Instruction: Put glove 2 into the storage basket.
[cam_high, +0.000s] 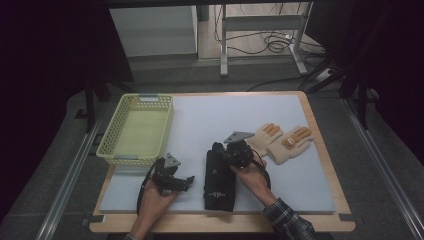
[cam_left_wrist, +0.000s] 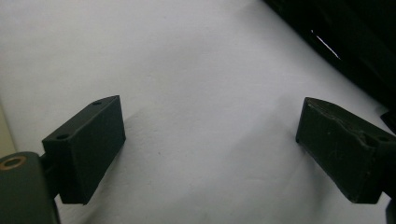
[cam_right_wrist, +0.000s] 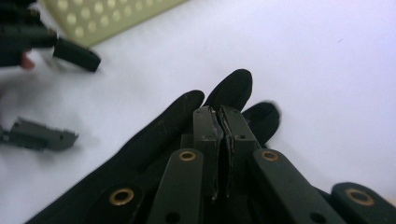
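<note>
Pinching the black glove (cam_high: 219, 180), the right gripper (cam_high: 235, 153) sits over the glove's far end in the high view. In the right gripper view its jaws are clenched together on top of the black glove (cam_right_wrist: 187, 126), pads meeting with just a thin seam between them; can't tell for sure if fabric is caught in that seam. The glove lies flat on the white mat (cam_high: 210, 120) near the front of the tabletop (cam_high: 320, 140), fingers pointing away from the person.

Left gripper (cam_high: 175, 180) rests low on the mat just left of the glove, jaws released and wide apart. Left gripper view: bare mat (cam_left_wrist: 205, 93) between them, nothing held, the glove's dark edge (cam_left_wrist: 355, 42) at upper right.

Tan gloves (cam_high: 282, 142), a pair, lie side by side right of the right gripper, close to it. Yellow basket (cam_high: 107, 145) sits at the mat's left edge, well apart from the black glove.
</note>
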